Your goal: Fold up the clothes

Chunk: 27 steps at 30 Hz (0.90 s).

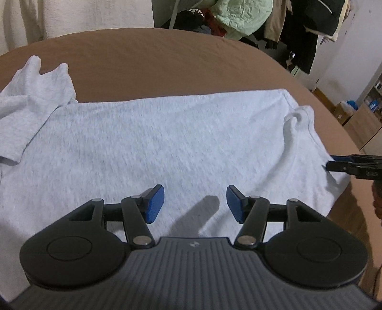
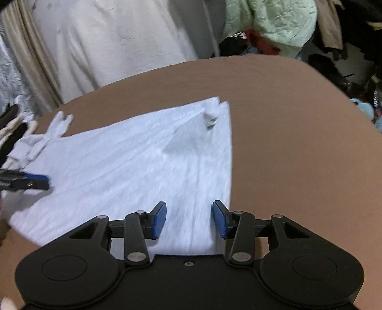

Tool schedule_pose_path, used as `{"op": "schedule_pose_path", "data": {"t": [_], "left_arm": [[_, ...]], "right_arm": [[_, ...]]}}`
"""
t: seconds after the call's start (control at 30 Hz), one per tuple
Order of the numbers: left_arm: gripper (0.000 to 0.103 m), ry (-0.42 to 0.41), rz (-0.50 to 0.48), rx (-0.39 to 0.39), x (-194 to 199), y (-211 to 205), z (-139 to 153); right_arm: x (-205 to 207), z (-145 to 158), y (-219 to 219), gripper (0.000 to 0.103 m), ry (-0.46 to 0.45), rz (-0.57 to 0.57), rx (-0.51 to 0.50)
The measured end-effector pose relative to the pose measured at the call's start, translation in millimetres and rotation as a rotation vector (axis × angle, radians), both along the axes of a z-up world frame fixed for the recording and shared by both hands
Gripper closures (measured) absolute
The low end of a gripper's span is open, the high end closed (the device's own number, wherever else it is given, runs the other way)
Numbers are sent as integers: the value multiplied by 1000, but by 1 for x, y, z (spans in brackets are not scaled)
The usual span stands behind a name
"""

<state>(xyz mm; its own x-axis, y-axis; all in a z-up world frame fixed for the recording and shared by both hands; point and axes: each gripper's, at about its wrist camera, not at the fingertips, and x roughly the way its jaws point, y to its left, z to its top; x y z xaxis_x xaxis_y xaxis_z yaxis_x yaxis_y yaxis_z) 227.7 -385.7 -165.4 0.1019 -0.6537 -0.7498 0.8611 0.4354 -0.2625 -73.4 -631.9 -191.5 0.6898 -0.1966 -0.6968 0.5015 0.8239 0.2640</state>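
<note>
A light grey T-shirt lies spread flat on a brown bed sheet. One sleeve is bunched up at the far left, and a small fold sticks up at the right. My left gripper is open and empty, just above the shirt's near middle. My right gripper is open and empty over the shirt's near right corner, by its right edge. The right gripper's tip shows in the left wrist view, and the left gripper shows in the right wrist view.
The brown sheet extends beyond the shirt on the far and right sides. Pale curtains hang behind the bed. A pile of clothes with a mint green quilted jacket sits past the far edge. Wooden furniture stands at the right.
</note>
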Motion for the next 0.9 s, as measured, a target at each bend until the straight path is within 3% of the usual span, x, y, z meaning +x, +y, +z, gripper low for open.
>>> {"op": "schedule_pose_path", "data": {"t": [0.27,0.37,0.53,0.67,0.83,0.9], "left_arm": [[45,-15,-12,25,-7,-1,-3],[45,-15,-12,27,-7,-1,-3],[44,-22,-18,32,-8,-2,-3],[44,-24,-19,37,-9,-1,-3],[41,-38,-23,48,-12,-3,-5],[40,-51,-28,53,-14,-3,-5]], "right_arm": [[-15,-7,2,53,-81,68,173],[-12,-10,-8,54,-95,20,166],[-2,-23,-24,51,-187,-82,257],[6,-13,2,50,-114,18,142],[15,-3,54,50,111,191,-94],[15,-3,56,49,122,193,-103]]}}
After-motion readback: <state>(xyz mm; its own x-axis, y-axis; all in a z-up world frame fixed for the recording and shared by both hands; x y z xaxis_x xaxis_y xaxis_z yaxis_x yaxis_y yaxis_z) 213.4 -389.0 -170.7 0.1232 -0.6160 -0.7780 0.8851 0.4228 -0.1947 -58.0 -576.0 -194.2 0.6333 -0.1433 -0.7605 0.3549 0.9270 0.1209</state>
